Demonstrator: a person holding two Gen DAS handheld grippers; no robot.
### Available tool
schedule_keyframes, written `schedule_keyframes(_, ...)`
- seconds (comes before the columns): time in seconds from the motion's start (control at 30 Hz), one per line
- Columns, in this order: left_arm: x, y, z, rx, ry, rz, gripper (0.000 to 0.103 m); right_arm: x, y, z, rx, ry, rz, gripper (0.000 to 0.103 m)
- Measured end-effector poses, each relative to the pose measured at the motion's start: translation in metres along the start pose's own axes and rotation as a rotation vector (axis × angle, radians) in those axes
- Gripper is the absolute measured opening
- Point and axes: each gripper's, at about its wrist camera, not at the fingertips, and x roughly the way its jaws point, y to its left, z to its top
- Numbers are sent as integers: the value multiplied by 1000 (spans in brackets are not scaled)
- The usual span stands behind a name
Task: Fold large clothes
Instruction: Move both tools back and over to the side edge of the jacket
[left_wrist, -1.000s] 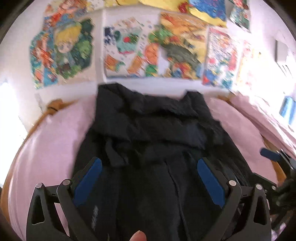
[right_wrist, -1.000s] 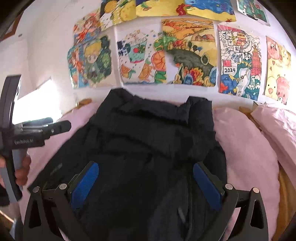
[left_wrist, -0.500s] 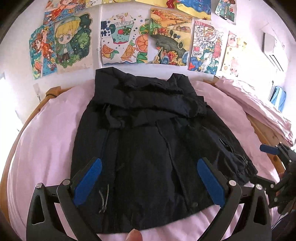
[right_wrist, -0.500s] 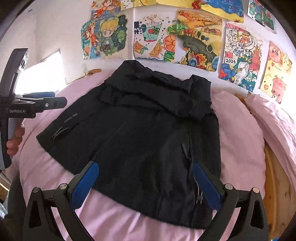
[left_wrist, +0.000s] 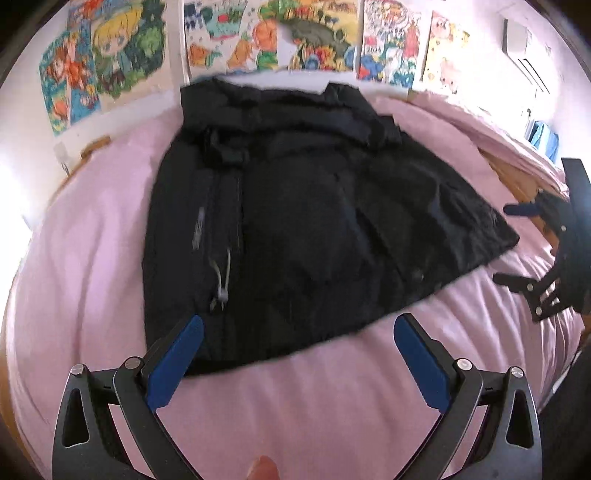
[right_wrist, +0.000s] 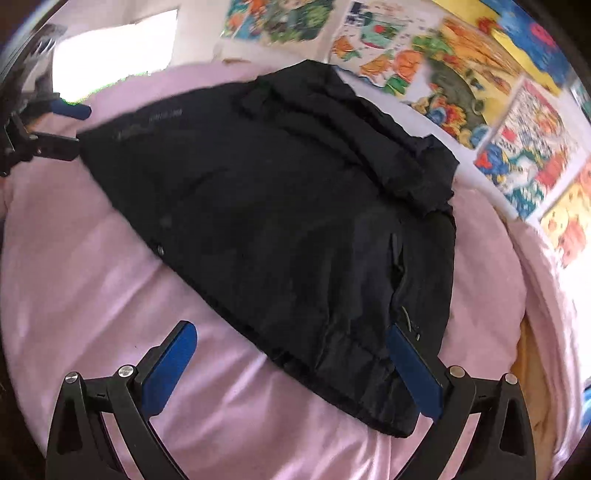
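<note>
Bed: covered by a pink sheet (left_wrist: 92, 258), lightly creased, wooden frame edge (left_wrist: 517, 181) showing at 3 o'clock in the left wrist view.
On it: a black jacket (left_wrist: 295, 221) spread flat, collar end toward 12 o'clock, hem toward 6 o'clock.
Also on it: bunched pink bedding (left_wrist: 480, 122) at 2 o'clock.

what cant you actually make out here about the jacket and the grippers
- Black jacket: sleeves not visible in either view, presumably folded in or under the body.
- Small print on the jacket: right wrist view, blurred and too small to read.
- Right gripper: left wrist view, its body cut off by the frame's right edge.
- Left gripper: right wrist view, body cut off at the left edge and blurred.
- Pink sheet: bed underneath fully covered.
</note>
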Motion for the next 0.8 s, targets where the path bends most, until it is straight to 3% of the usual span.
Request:
schedule_keyframes(0.23, 21, 9, -24, 131, 25, 124, 101, 27, 20, -12, -174, 98, -131, 103)
schedule_keyframes(0.37, 33, 12, -33, 198, 21, 225, 101, 37, 21, -16, -167, 103, -167, 103)
schedule_keyframes(0.57, 41, 5, -51, 338, 0, 280, 102, 45, 16, -17, -167, 104, -215, 103)
schedule_keyframes(0.8, 51, 13, -43, 336, -2, 329, 102, 50, 6, -17, -144, 118, -267, 103)
